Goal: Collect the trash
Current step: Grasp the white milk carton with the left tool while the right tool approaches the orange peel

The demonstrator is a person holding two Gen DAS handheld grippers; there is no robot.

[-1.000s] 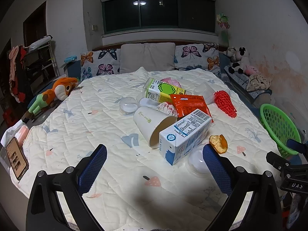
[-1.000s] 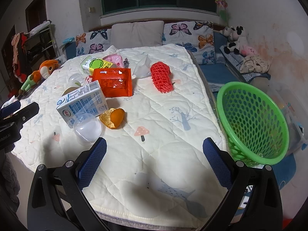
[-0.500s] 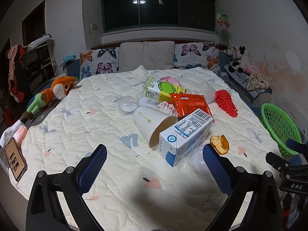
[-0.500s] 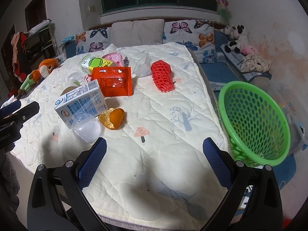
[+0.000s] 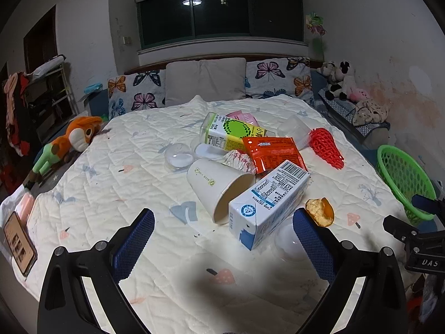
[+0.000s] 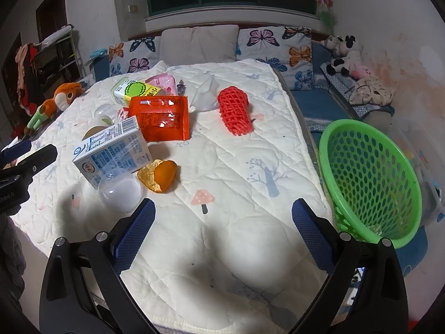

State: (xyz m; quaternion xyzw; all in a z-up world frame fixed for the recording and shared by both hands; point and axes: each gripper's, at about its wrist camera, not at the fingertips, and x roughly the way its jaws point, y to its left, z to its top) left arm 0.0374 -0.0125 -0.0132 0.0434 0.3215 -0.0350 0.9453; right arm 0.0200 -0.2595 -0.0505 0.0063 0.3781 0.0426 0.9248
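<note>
Mid-frame on the quilted bed (image 5: 111, 183): tipped paper cup (image 5: 219, 186), blue-white carton (image 5: 269, 197), orange wrapper (image 5: 274, 153), peel (image 5: 319, 211); at right edge, green basket (image 6: 370, 172) beside the bed; left gripper (image 5: 222, 239) and right gripper (image 6: 222, 225) low in frame, jaws spread wide, empty.

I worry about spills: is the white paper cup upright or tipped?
Tipped. The paper cup lies on its side on the quilt, open mouth facing the camera; no liquid visible inside.
</note>
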